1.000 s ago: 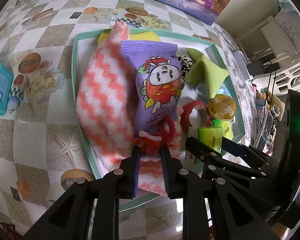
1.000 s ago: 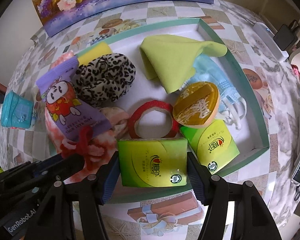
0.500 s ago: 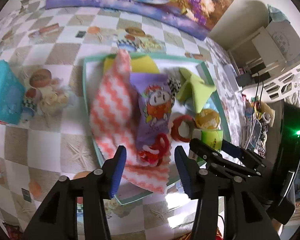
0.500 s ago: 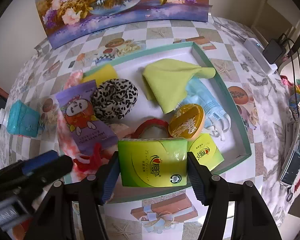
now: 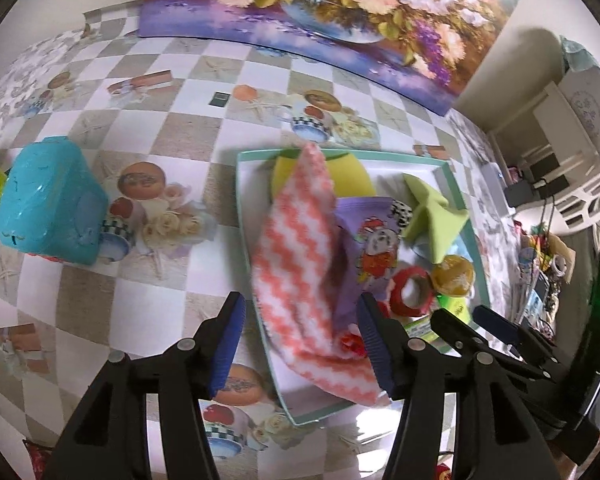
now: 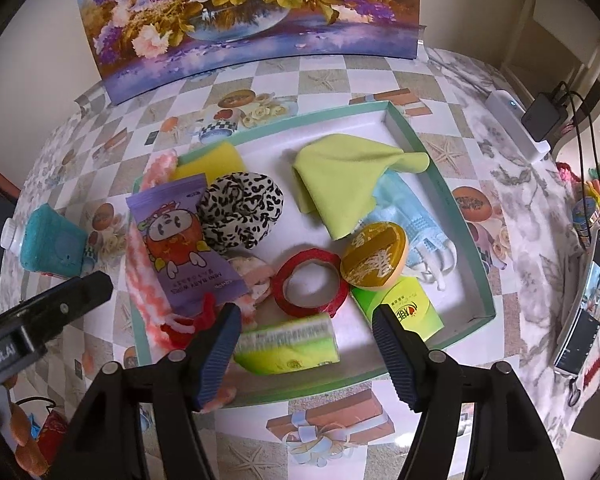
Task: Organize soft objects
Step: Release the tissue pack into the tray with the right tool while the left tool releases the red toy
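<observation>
Left tool (image 5: 300, 340): jaws were opening, empty, above the pink zigzag cloth (image 5: 296, 264).
Right tool (image 6: 306, 350): jaws were opening, tissue pack (image 6: 286, 346) loose between them.

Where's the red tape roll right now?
In the right wrist view the red tape roll lies flat mid-tray, touching the gold round tin on its right, with the leopard scrunchie up-left.

1. A tray (image 6: 452, 200) sits mid-worktop (image 6: 480, 168), with a picture (image 6: 244, 12) standing along the far edge.
2. In the tray, a wipes packet (image 6: 180, 248) lies on a towel (image 5: 296, 264) at the left side.
3. A scrunchie (image 6: 240, 208) lies right of the packet, a folded cloth (image 6: 348, 176) toward the far right corner.
4. A tape ring (image 6: 310, 282) lies centrally, a tissue pack (image 6: 288, 346) at the tray's near edge.
5. A box (image 5: 52, 208) stands on the worktop left of the tray.
</observation>
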Demonstrator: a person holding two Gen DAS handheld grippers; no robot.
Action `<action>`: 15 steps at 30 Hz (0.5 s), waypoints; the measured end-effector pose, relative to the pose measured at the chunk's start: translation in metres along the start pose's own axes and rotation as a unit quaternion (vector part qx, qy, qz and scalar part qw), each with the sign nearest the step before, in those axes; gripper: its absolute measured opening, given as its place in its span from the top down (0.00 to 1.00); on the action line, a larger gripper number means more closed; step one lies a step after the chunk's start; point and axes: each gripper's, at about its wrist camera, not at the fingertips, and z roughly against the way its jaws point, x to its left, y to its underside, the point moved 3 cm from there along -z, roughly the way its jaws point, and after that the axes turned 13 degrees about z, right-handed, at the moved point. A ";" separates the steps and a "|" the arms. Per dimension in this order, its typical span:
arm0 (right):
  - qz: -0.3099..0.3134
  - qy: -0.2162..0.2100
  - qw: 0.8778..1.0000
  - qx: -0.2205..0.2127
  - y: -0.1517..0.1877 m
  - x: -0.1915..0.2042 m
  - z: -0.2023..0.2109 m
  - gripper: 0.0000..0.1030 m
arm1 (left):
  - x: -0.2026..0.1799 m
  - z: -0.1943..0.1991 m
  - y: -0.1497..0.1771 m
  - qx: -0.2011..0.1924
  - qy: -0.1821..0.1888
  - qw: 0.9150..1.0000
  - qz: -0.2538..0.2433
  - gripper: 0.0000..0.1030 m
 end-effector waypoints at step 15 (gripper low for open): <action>0.013 0.015 1.000 -0.006 -0.001 0.005 -0.003 0.00 | 0.020 -0.009 -0.010 -0.056 -0.104 0.993 -0.011 0.07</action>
